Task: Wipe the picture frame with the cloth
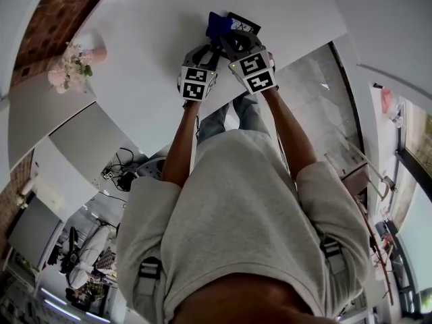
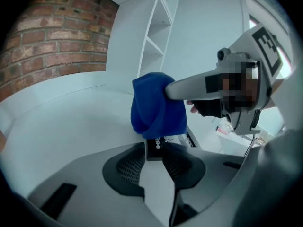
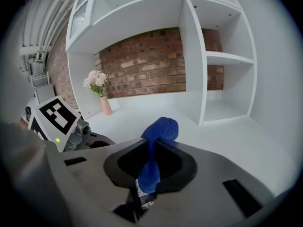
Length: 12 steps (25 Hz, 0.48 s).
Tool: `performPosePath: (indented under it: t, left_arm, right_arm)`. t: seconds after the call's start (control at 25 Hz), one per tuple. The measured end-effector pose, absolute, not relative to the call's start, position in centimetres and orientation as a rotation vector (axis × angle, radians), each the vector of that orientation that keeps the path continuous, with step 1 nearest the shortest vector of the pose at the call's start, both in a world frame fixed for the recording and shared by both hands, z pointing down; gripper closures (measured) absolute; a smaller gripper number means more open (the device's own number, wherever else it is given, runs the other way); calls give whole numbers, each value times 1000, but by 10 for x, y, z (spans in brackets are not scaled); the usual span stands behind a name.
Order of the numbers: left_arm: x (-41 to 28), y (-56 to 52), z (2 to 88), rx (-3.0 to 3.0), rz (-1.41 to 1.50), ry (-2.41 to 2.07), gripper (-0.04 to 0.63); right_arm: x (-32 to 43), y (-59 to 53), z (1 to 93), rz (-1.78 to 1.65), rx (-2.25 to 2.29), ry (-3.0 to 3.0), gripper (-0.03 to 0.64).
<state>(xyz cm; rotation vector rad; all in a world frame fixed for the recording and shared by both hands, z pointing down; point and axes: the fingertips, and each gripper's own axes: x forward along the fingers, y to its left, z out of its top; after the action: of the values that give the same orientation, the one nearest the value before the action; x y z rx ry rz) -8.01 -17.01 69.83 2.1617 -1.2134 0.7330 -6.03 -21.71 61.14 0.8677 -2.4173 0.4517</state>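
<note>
Starting at the left, we find the left gripper closed narrowly on the lower edge of the dark, flat, rigid picture frame. Its pads seem to press both sides of that edge. The frame stands on the white table, just ahead of both tools.

We judge the frame light and stiff, with a face that may be glazed and so fragile. On this smooth top it would slide or tip under a push. The border is therefore the place to hold it, never the face.

Draped against the frame is the thick blue fabric cloth, soft and limp. It is best pinched by a bunched fold, leaving a wad free to rub with.

At the right, the right gripper is clamped on just such a fold.
</note>
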Motion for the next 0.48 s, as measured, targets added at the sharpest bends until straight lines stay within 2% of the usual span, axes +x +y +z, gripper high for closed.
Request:
performPosePath:
  t: [0.08,0.48]
  left_arm:
    - [-79,-169,698,2167,727,-1201,485]
    - [-78,-169,696,2160,705,-1185,485]
  right_arm:
    - [-60,-214,622,473,854,-2393,558]
    - [-34,-203,642,519,849,-2316,558]
